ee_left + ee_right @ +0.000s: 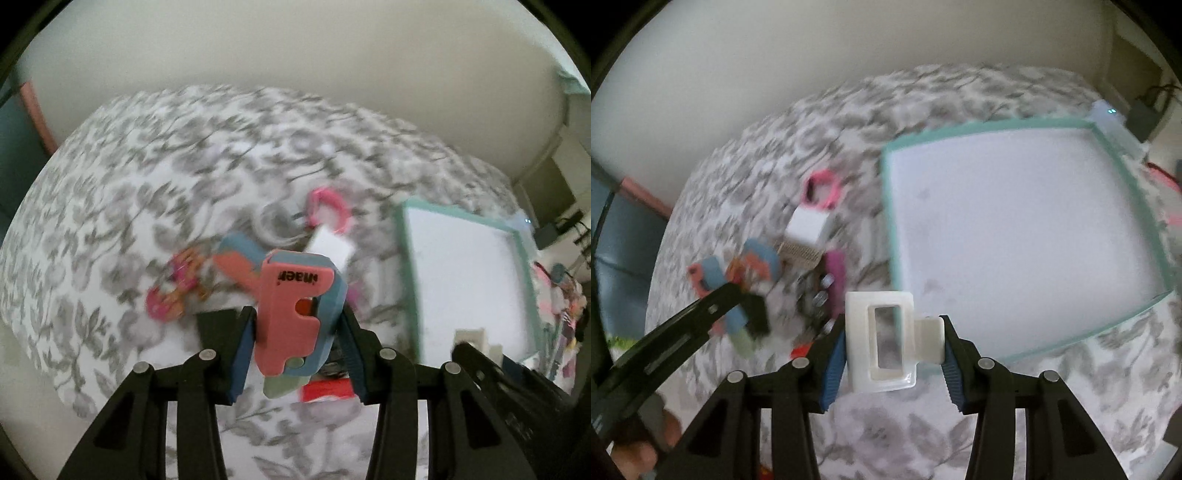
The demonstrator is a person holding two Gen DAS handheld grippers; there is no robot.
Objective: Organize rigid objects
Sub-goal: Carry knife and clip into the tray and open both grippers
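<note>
My left gripper [297, 332] is shut on a pink and blue clip-like toy [295, 314] and holds it above the floral bedspread [147, 184]. My right gripper [894, 347] is shut on a white rectangular claw clip [882, 339], lifted near the front left corner of a teal-rimmed white tray [886, 192]. From the right wrist view the left gripper [701, 314] shows at the left with its toy [709, 277]. The same tray [402, 258] lies to the right in the left wrist view.
Loose items lie on the bedspread left of the tray: a pink ring [822, 188], a white box [809, 225], a magenta piece [834, 273], a pink doughnut-like toy [173, 291] and a red packet [325, 391]. A pale wall rises behind the bed. Cables and clutter sit at the far right.
</note>
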